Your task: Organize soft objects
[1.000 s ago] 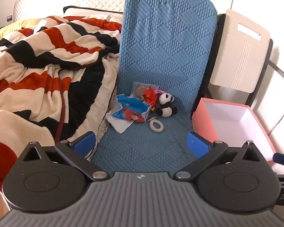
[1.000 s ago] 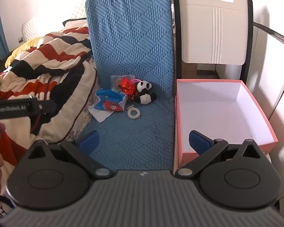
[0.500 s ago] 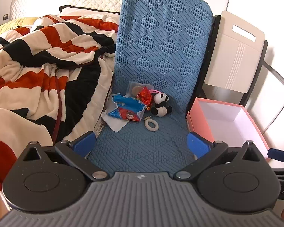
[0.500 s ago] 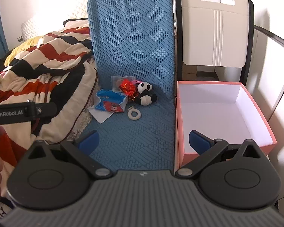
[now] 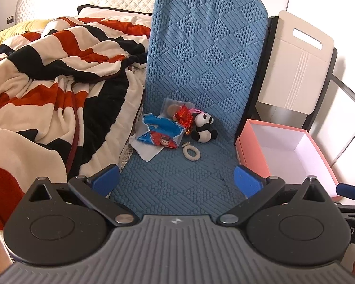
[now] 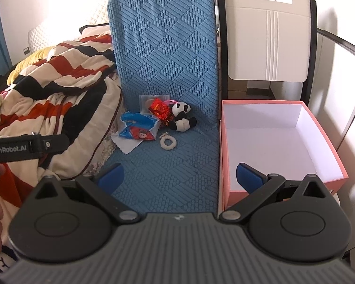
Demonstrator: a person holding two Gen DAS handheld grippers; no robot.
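Two sets of tongs hang low over a blue quilted mat (image 5: 196,170) that lies flat in front and bends upright behind. The left tongs (image 5: 176,179) stand wide apart with nothing between the blue pads, and the right tongs (image 6: 179,174) are likewise spread and hold nothing; the right pad of the right tongs sits in front of a pink box (image 6: 281,139).

Well ahead of both tongs, at the fold of the mat, the soft things lie in a small heap. A panda plush (image 5: 203,127) sits nearest the box, leaning against the upright part of the mat. Just to its left is a crumpled red foil wrapper (image 5: 184,116), and behind that a clear pouch (image 5: 171,107) with something round and tan inside, though what it is I cannot make out. A blue packet with a cartoon face (image 5: 159,135) lies further left, partly on a white cloth (image 5: 146,150). A cream scrunchie (image 5: 191,152) rests alone on the mat, in front of the panda plush and apart from it.

The pink box has a white inside and stands just beside the mat's right edge, in front of a white chair back (image 6: 267,35). A striped blanket (image 5: 54,71) in red, black and cream covers the bed at left.
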